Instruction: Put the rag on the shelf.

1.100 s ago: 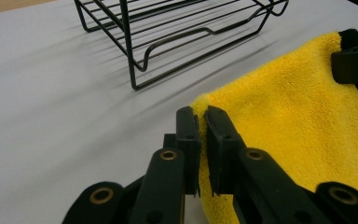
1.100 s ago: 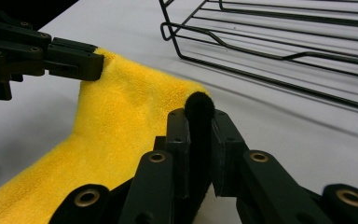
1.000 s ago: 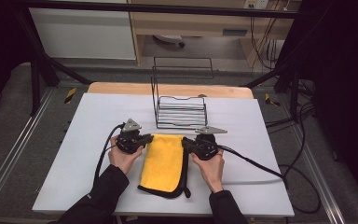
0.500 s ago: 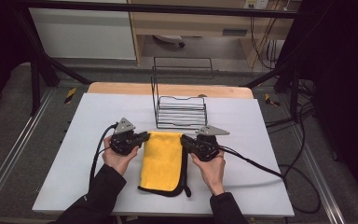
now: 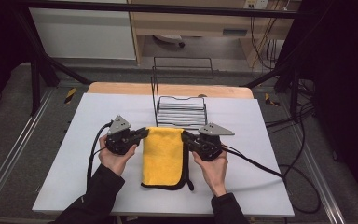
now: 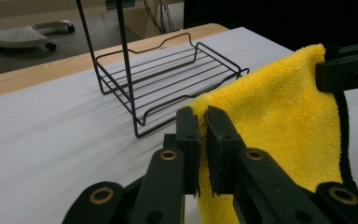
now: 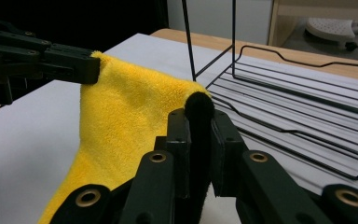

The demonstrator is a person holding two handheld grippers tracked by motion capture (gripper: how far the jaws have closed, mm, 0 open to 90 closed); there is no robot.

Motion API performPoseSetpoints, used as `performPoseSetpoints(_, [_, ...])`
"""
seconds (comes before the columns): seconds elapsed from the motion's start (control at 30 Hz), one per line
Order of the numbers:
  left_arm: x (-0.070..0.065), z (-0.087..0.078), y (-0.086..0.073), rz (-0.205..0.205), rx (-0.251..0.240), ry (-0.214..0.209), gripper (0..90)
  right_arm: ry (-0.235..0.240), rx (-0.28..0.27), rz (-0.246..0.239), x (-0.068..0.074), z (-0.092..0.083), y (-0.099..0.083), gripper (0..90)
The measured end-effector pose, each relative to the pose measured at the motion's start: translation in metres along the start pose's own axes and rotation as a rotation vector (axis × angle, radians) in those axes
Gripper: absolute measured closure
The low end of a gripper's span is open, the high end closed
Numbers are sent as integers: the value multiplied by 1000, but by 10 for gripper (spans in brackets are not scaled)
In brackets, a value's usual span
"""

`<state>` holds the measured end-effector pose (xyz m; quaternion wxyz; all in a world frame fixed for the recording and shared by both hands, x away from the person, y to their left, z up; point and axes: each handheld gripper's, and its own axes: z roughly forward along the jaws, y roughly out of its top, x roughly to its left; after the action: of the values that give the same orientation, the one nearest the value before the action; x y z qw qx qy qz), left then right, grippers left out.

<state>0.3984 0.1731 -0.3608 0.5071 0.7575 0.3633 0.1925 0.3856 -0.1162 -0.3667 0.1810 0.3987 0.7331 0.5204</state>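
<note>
While each tool, left tool (image 6: 201,135) and right tool (image 7: 199,135), pinches a far corner, the yellow cloth (image 5: 164,153) lifts beside the wire rack (image 5: 181,110).

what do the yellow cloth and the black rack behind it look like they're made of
Yellow cloth: seems a plush microfibre or terry, from its fuzzy, matte pile; the black edge trim looks like soft fabric too. Black rack: thin rods, likely metal wire with a smooth dark coating, though the coating type is unclear.
</note>
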Motion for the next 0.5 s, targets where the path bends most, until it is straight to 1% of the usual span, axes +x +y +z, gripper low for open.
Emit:
performPoseSetpoints(0.17, [-4, -7, 7, -5, -37, 0, 839, -8, -26, -23, 2, -6, 7, 804])
performPoseSetpoints(0.27, [-6, -11, 11, 5, -57, 6, 839, -10, -45, -35, 3, -10, 12, 804])
performPoseSetpoints(0.5, [-9, -16, 18, 8, -93, 11, 839, -23, -76, -75, 7, -18, 22, 806])
